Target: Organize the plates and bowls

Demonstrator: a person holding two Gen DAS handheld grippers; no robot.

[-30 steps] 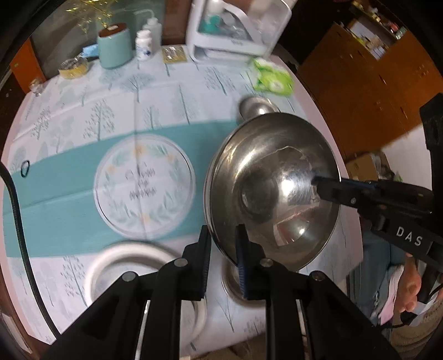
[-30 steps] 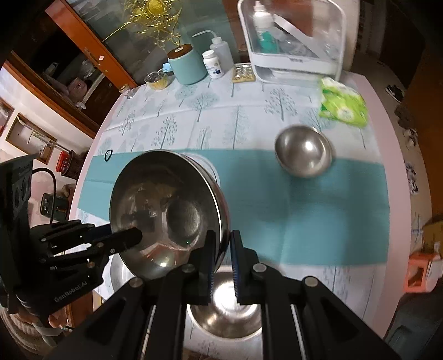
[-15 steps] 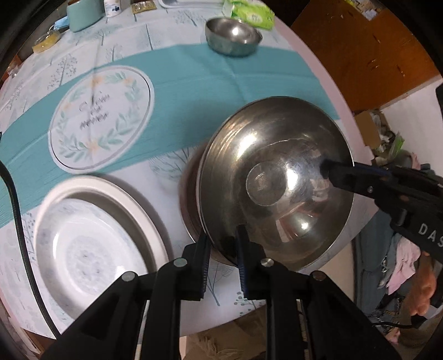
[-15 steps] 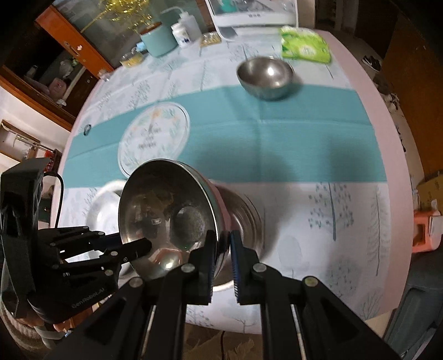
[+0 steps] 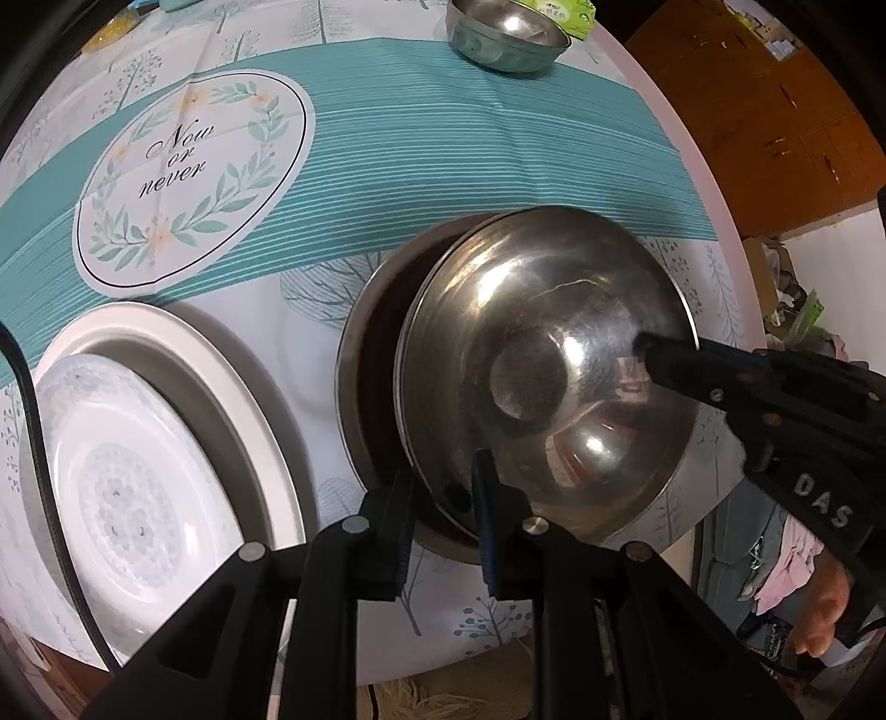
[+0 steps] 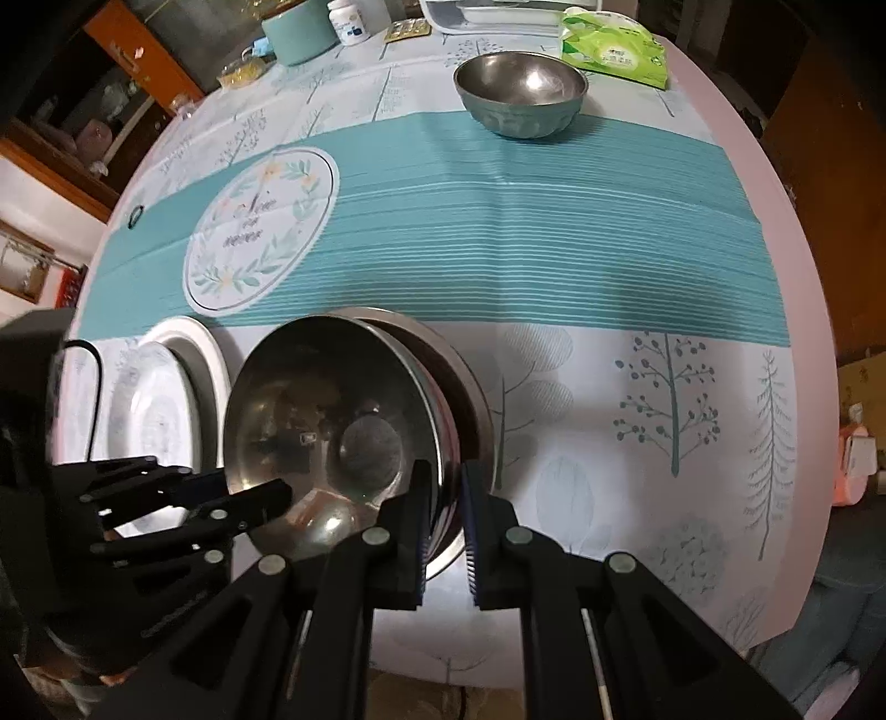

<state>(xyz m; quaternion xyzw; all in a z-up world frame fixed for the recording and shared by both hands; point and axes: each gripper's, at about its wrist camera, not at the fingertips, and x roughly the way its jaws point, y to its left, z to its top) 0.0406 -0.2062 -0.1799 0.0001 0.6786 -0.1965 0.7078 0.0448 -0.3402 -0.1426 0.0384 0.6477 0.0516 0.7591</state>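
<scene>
A large steel bowl (image 5: 545,382) (image 6: 332,432) hangs tilted just over a second steel bowl (image 5: 368,354) (image 6: 465,382) that rests on the tablecloth near the table's front edge. My left gripper (image 5: 441,493) is shut on the held bowl's near-left rim. On the opposite rim my right gripper (image 6: 444,498) is shut; it also reaches in from the right in the left wrist view (image 5: 642,346). The left gripper (image 6: 277,495) shows at the lower left of the right wrist view. A white plate (image 5: 127,487) (image 6: 149,421) lies in a wider white dish to the left.
A smaller steel bowl (image 6: 520,94) (image 5: 506,33) stands at the far side on the teal band. Behind it lie a green wipes pack (image 6: 612,47), a teal canister (image 6: 299,30) and a pill bottle. The round table's edge (image 6: 803,310) curves close on the right.
Both grippers have come down with the large bowl, from well above the table to just over the bowl resting near the front edge. The white plate has come into full view.
</scene>
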